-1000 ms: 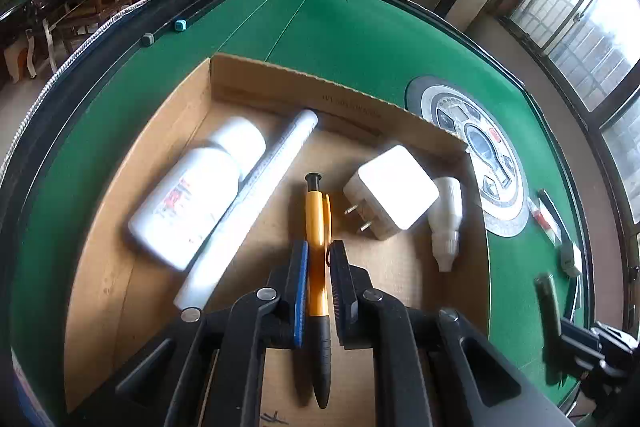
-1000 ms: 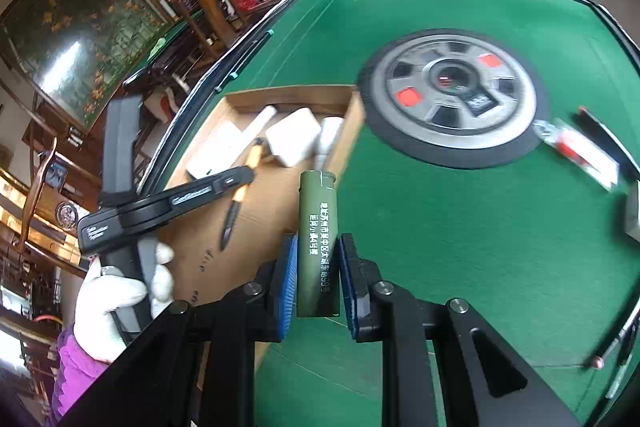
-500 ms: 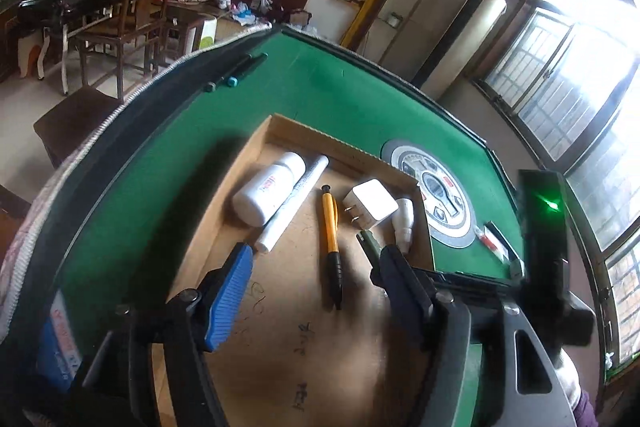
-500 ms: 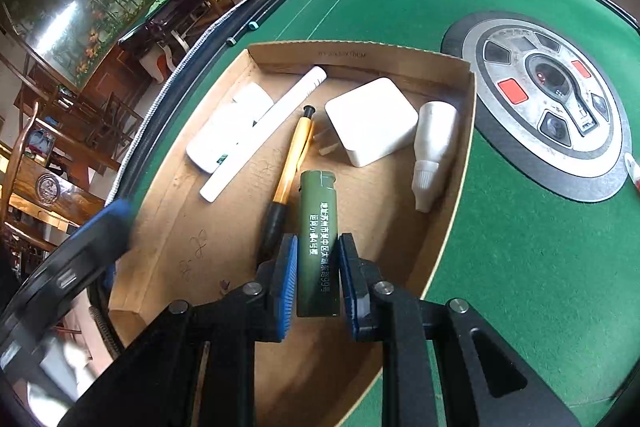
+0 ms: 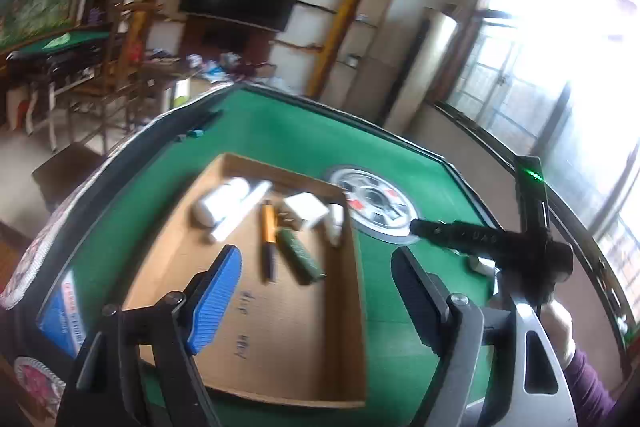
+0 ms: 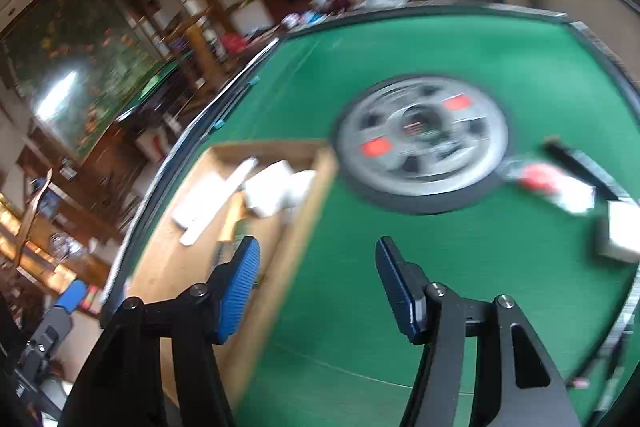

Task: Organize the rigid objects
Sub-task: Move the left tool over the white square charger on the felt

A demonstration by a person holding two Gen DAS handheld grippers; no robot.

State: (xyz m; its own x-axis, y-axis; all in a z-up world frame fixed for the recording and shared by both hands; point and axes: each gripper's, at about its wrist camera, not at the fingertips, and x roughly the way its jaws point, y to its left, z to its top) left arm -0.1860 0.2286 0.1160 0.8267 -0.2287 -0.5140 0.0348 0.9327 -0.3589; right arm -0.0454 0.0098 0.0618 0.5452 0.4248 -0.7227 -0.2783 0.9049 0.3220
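A shallow cardboard tray (image 5: 280, 327) lies on the green table. In it lie a white bottle (image 5: 218, 201), a white tube (image 5: 240, 213), an orange-and-black pen (image 5: 268, 239), a green lighter (image 5: 300, 257), a white charger plug (image 5: 306, 211) and a small white dropper bottle (image 5: 336, 223). My left gripper (image 5: 316, 301) is open and empty, held back above the tray's near end. My right gripper (image 6: 316, 287) is open and empty, above the green felt just right of the tray (image 6: 280, 255); it shows in the left wrist view (image 5: 452, 233).
A round grey dial panel (image 6: 422, 141) sits in the table's middle. Beyond it lie a red-and-white packet (image 6: 554, 185), a black stick (image 6: 580, 167) and a white box (image 6: 622, 231). A blue card (image 5: 66, 311) lies at the table's left rim. Markers (image 5: 200, 125) rest on the far rim.
My right gripper has opened and let go of the green lighter, which now lies in the tray beside the pen, then drew back to the right. My left gripper drew further back and up.
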